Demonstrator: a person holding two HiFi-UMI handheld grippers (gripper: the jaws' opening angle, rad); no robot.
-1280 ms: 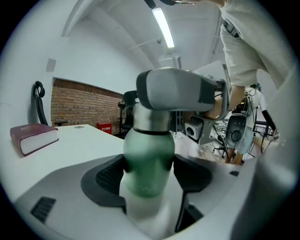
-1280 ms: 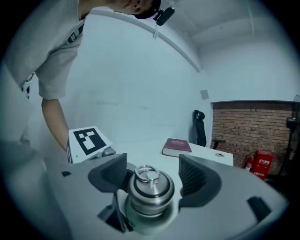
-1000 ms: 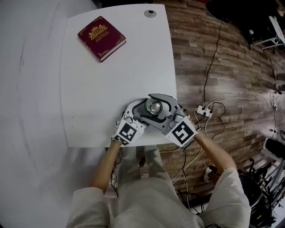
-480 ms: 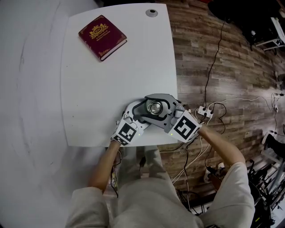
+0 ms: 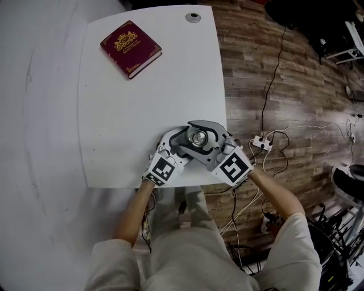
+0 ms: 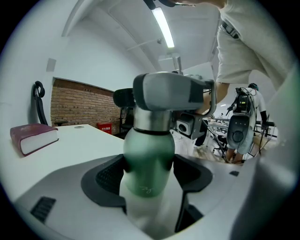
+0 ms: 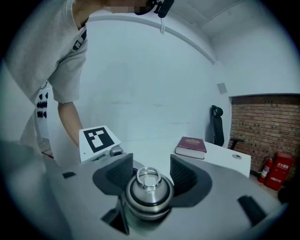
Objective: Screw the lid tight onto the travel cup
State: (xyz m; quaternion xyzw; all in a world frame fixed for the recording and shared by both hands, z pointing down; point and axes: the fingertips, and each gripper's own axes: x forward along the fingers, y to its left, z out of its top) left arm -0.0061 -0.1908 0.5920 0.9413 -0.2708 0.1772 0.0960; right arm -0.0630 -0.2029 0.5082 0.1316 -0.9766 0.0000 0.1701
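You have one travel cup (image 6: 149, 159) with one lid (image 7: 149, 192), and two grippers: the left gripper (image 6: 149, 176) and the right gripper (image 7: 149, 177). You also have one table (image 5: 148, 102), one red book (image 5: 130, 48), one round grommet (image 5: 192, 17) and one power strip (image 5: 259, 142).

Bright, even indoor light; ceiling strip lamp (image 6: 164, 26) glares at upper centre of the left gripper view, white table (image 5: 142, 102) nearly washed out in the head view, shadows soft. Gripper views fisheye-bent with dark corners; travel cup (image 6: 149, 159) blurred low down, near foreground unfocused.
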